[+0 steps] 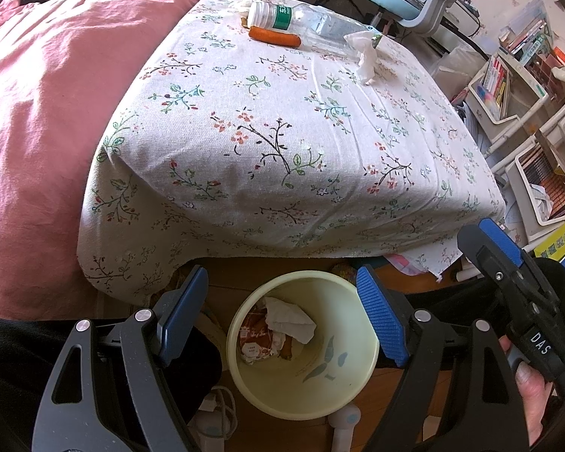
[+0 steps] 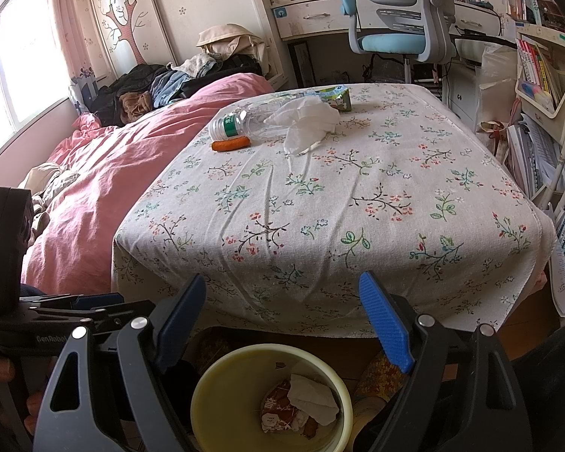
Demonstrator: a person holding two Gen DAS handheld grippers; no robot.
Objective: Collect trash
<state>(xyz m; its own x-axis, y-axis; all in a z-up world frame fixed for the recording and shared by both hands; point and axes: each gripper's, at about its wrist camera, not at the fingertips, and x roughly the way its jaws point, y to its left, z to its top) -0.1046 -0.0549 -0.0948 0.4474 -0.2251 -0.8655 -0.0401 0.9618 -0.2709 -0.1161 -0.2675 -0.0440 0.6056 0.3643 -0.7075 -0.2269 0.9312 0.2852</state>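
**Trash Waits on the Tabletop, Bin Sits Below**

While both grippers hang over the bin, nothing is held in either one. The left gripper (image 1: 282,314) has its blue fingers (image 1: 382,320) spread wide, with only air between them. The right gripper (image 2: 282,324) has its fingers (image 2: 386,326) spread wide too, and they grip nothing.

Under them, on the wooden floor, stands a pale yellow bin (image 1: 342,388). Inside it lie a crumpled white tissue (image 1: 292,320) and a red and white wrapper (image 1: 254,342).

A tabletop with a flowery cloth (image 2: 320,207) stands just past the bin. At its far end lies a clear plastic bottle (image 2: 245,124) on its side, with a white cap and a green label. A carrot (image 2: 230,144) lies just beside the bottle, touching it. A white tissue (image 2: 309,120) is draped against the bottle. A small green carton (image 2: 337,98) sits behind that tissue.

A bed with a pink blanket (image 2: 113,173) is next to the tabletop. A blue and grey chair (image 2: 399,19) stands further back
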